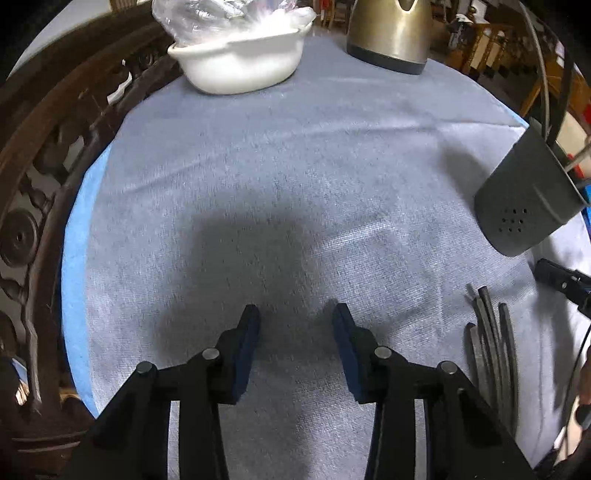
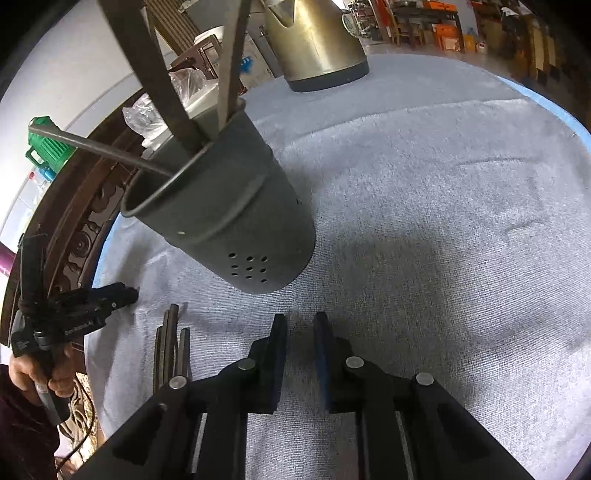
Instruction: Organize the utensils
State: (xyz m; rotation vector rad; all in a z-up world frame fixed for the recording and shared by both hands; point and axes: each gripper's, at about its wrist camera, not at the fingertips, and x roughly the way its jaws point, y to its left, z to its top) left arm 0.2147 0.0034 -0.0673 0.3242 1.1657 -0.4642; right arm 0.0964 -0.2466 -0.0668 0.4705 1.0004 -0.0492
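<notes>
A dark grey holder with drain holes stands on the cloth, with several long dark utensil handles sticking out of it. It shows at the right edge of the left wrist view as holder. A bundle of dark flat utensils lies on the cloth just in front of it, seen as utensils. My left gripper hovers open over bare cloth, left of the bundle. My right gripper points down right of the bundle, its jaws a narrow gap apart with nothing between them.
A white bowl with a clear plastic bag in it and a brass-coloured kettle stand at the far side. The grey-blue cloth covers a round table with a carved dark wooden rim. A hand holds the left gripper's handle.
</notes>
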